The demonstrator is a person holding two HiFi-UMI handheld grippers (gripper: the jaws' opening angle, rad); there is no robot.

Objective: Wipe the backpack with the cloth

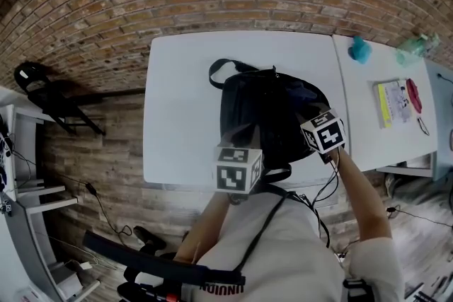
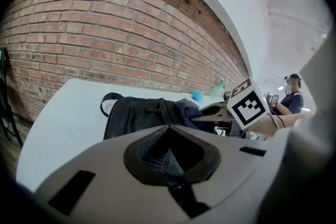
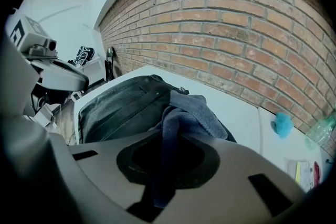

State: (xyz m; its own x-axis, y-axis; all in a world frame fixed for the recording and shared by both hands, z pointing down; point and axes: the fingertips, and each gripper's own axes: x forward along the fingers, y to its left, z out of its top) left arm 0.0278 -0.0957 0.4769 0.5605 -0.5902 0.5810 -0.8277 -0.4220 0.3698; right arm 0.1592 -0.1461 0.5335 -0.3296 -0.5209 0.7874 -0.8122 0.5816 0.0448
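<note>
A black backpack lies flat on the white table, its top loop toward the brick wall. A dark blue cloth rests on its right side. My right gripper is shut on that cloth, which hangs through the jaws just over the backpack. At the bag's near left corner my left gripper is shut on a bit of black mesh, seemingly a backpack strap. The backpack lies ahead of it.
A second white table adjoins on the right with a teal object, a bottle, a yellow-edged booklet and a red item. A black chair stands at the left. A person sits far right.
</note>
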